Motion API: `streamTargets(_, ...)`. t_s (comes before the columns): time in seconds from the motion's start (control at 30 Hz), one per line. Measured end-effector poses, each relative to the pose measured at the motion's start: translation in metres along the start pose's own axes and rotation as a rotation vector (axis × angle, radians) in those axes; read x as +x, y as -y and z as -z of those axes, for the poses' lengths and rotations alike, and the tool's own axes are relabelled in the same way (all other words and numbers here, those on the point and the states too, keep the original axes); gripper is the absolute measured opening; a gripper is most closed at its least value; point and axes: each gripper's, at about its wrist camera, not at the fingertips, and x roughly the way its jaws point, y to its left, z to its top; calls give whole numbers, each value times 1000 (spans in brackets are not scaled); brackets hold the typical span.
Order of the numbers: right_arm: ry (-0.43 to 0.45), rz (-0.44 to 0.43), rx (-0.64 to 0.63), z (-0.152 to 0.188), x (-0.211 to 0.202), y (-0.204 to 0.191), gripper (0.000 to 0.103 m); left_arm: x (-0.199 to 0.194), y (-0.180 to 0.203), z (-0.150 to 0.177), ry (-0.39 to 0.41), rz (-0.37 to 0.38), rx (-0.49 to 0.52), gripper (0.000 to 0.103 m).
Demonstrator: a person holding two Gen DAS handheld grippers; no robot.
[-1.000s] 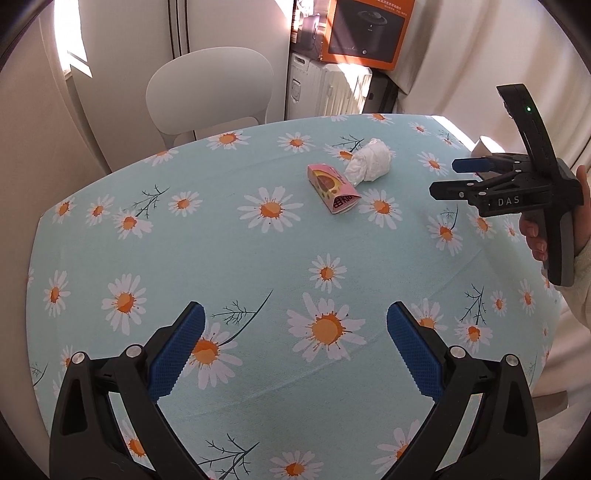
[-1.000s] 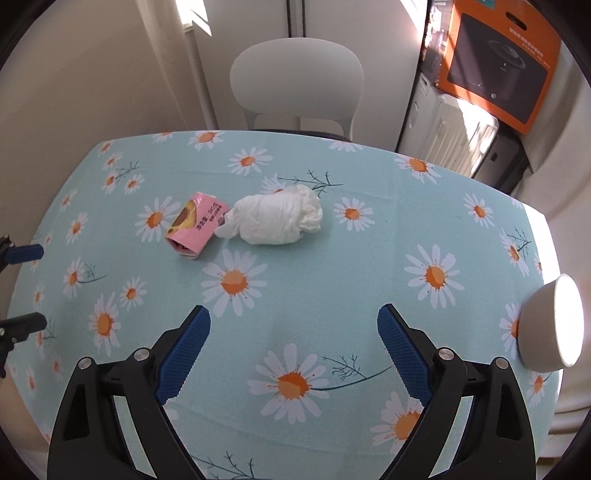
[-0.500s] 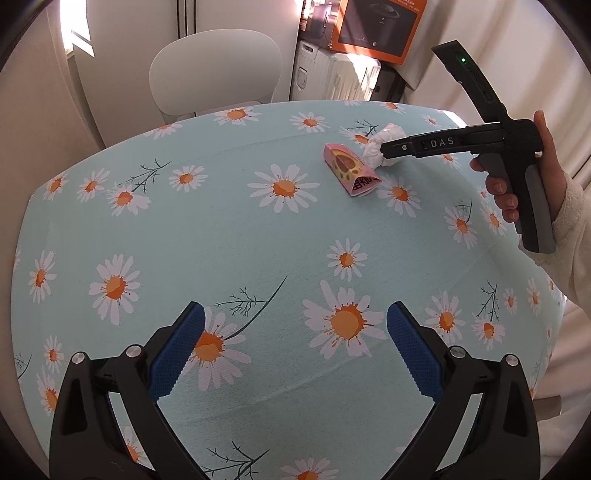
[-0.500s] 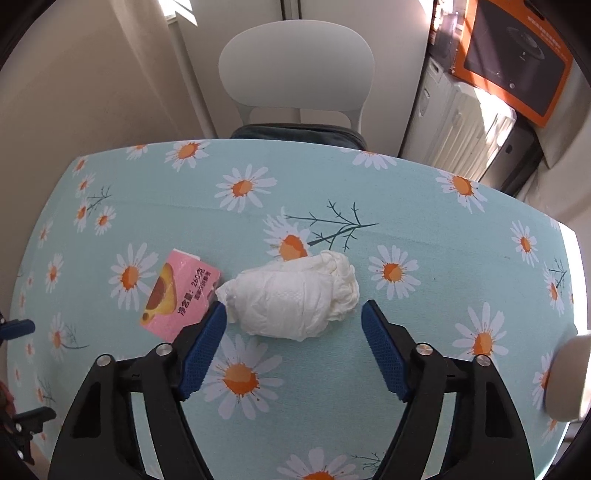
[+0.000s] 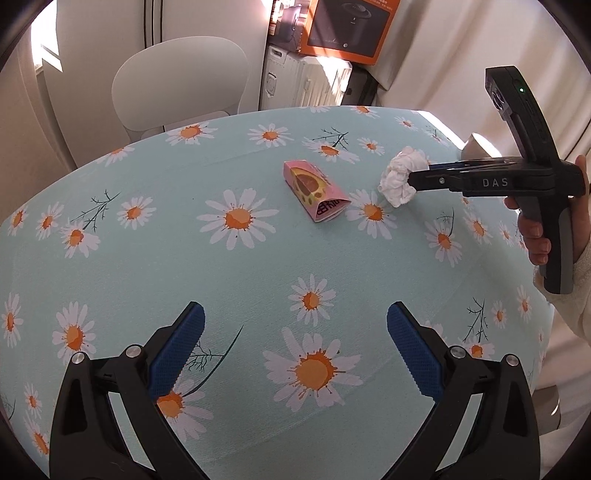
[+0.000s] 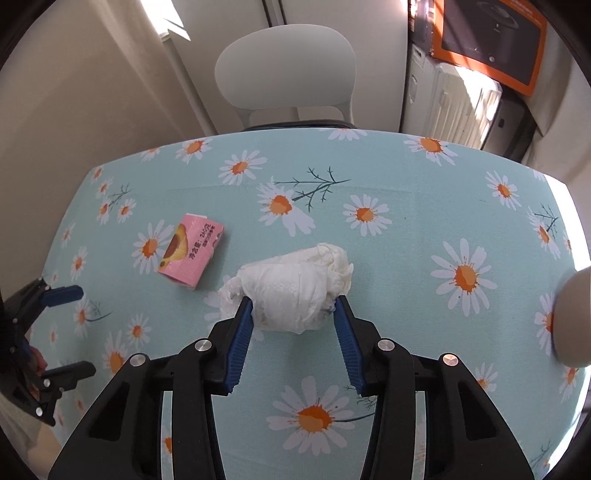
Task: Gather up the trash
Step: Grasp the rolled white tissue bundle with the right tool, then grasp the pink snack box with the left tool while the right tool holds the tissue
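- The desk (image 5: 258,266) fills both views, covered by a pale teal cloth printed with white and orange daisies.
- A white chair (image 6: 284,70) stands at the far edge of the desk, its back rising above the cloth.
- An orange box with a dark picture on it (image 5: 347,26) sits on top of a white ribbed appliance (image 5: 306,85) behind the desk, to the right of the chair.
- The left gripper (image 5: 295,328) hangs low over the near part of the desk with its jaws wide apart and only the cloth between them.
- The right gripper (image 6: 293,314) points steeply down at the crumpled white tissue (image 6: 299,288); its jaws are closing, and the blue pads (image 6: 243,332) press on the wad's two sides.
- A hand (image 5: 539,236) in a cream sleeve grips the handle of the right gripper at the right edge of the left wrist view.
- The crumpled white tissue is right of the middle of the desk, between the right jaws.
- A pink snack wrapper (image 6: 192,254) with a fruit picture lies flat just left of the tissue, apart from it.
- A pale rounded object (image 6: 572,317) sits at the right edge of the desk, partly cut off.
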Motion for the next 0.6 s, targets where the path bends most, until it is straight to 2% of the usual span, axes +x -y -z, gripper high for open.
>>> streamTargets(0.3,-9,-1,83,52,-30,26,42,27,13,-31,-6,13,35,97)
streamTargets(0.6,-43,50,145,104,-62,46,42,53,14,-67,15,4,-13,97)
